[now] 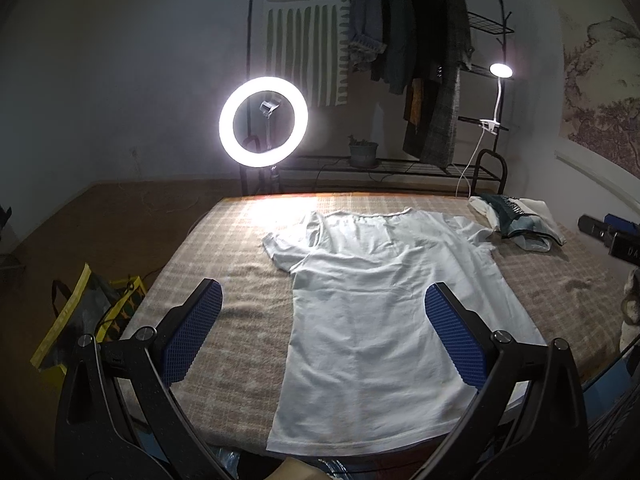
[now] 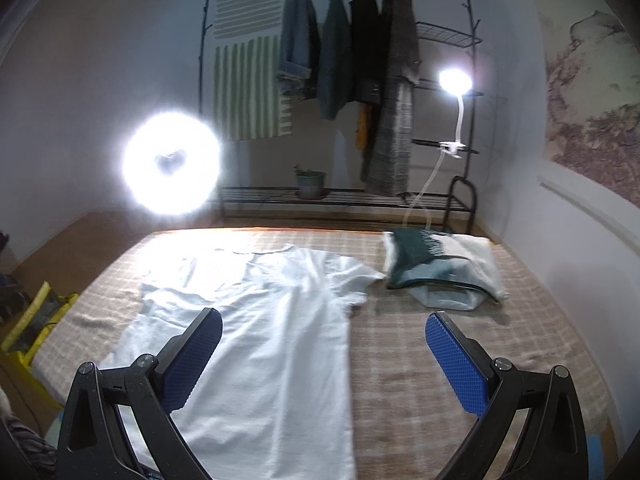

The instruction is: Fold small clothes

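A white T-shirt (image 1: 380, 304) lies flat on the checked beige table cover (image 1: 224, 280), collar at the far edge and hem at the near edge. It also shows in the right wrist view (image 2: 264, 340). My left gripper (image 1: 324, 296) is open and empty, hovering above the shirt's left side, blue pads wide apart. My right gripper (image 2: 324, 326) is open and empty above the shirt's right edge. A pile of folded clothes (image 2: 440, 268) sits at the far right of the table, also seen in the left wrist view (image 1: 516, 216).
A lit ring light (image 1: 263, 121) stands behind the table's far left corner. A clothes rack (image 2: 352, 80) with hanging garments and a clip lamp (image 2: 454, 80) stands at the back. A yellow bag (image 1: 88, 312) sits on the floor left of the table.
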